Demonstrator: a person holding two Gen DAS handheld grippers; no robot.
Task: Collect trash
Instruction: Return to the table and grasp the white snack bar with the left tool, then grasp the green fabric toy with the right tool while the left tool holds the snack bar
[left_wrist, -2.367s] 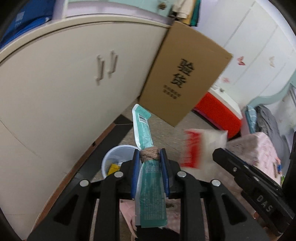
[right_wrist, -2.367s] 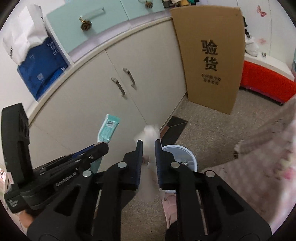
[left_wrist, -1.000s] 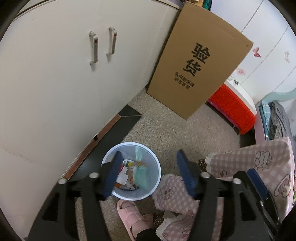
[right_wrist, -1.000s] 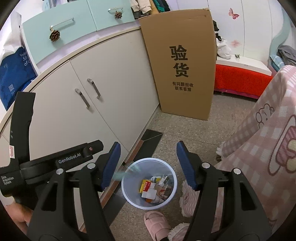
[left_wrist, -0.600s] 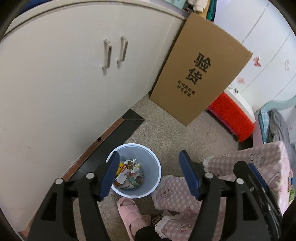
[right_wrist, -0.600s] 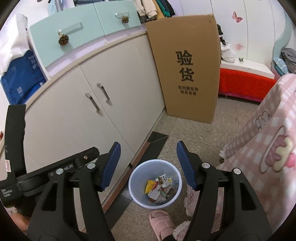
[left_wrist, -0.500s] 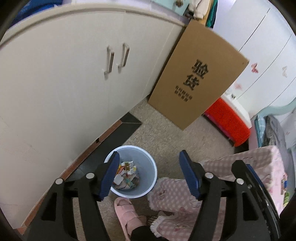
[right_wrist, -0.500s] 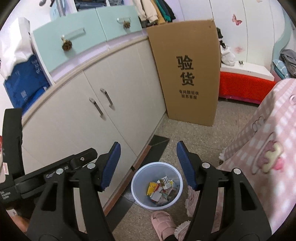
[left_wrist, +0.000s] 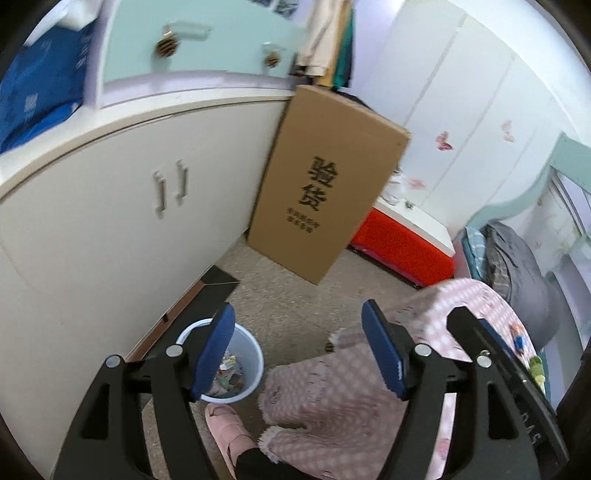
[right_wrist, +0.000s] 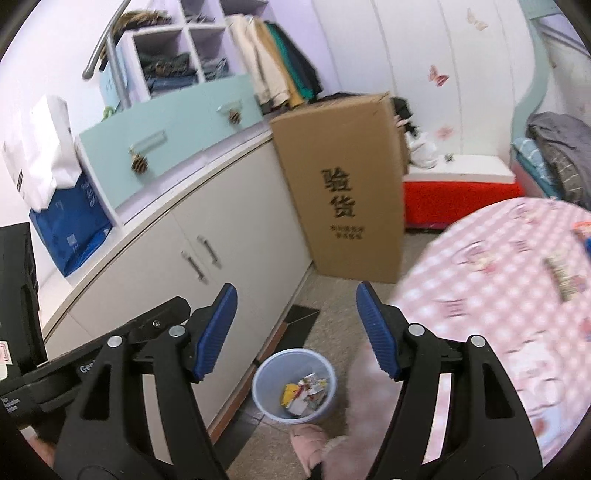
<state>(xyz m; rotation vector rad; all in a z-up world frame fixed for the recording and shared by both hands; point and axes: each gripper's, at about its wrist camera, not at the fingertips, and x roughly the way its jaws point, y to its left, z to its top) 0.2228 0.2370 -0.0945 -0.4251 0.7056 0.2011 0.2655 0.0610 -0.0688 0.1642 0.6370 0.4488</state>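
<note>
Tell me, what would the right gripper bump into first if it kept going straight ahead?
Probably the cardboard box leaning by the white cabinet. The right gripper is open and empty, and between its fingers the view shows bare floor running up to that box. The trash bin sits lower, below that line. Depth is uncertain.

The left black tool with blue finger pads (left_wrist: 299, 350) fills the lower part of its frame; its jaws stand wide apart and hold nothing. The right black tool with blue pads (right_wrist: 295, 332) is the same, wide apart and empty, also low in its frame.
</note>
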